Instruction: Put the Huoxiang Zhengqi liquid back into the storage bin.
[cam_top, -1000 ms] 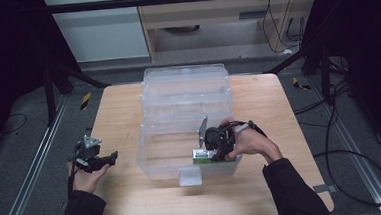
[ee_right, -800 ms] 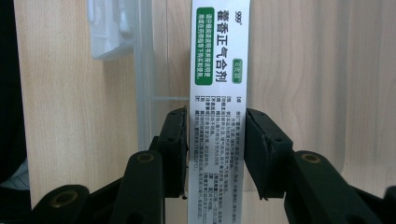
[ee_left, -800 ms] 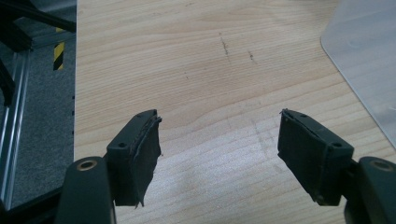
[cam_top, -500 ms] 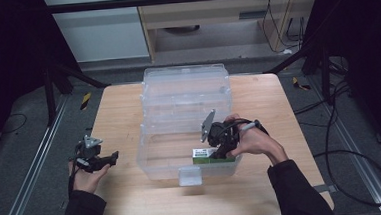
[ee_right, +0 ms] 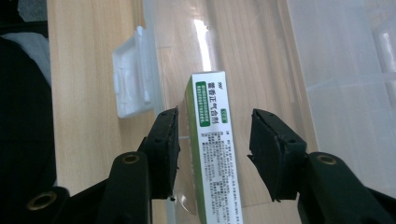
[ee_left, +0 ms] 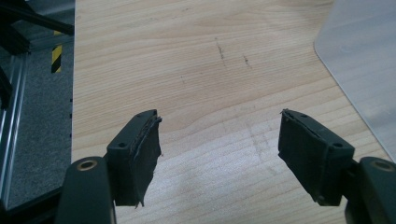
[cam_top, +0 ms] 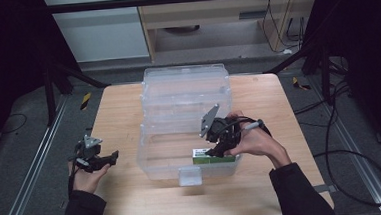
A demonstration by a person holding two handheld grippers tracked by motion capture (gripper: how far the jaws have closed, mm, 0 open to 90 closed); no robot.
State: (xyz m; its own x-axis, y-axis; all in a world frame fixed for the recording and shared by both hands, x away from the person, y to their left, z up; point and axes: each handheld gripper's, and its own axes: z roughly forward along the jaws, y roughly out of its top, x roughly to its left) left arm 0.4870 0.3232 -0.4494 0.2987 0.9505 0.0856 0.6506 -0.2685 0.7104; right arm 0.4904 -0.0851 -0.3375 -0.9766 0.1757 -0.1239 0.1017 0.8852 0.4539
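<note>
Tongs (ee_right: 212,149) raised, box (ee_right: 212,140) in bin (cam_top: 156,159)

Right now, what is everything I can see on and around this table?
Box: one, green and white, lying in the bin's near right corner.
Bin: one, clear plastic, mid-table, latch tab at its near wall.
Table: one, light wood.
Cabinet: one, pale wood, behind the table.
Cables: several, black, on the grey floor at right.
Left gripper: one, black, jaws open over bare wood, nothing between them.
Right gripper: one, black, jaws just opening, apart from the box between them.
</note>
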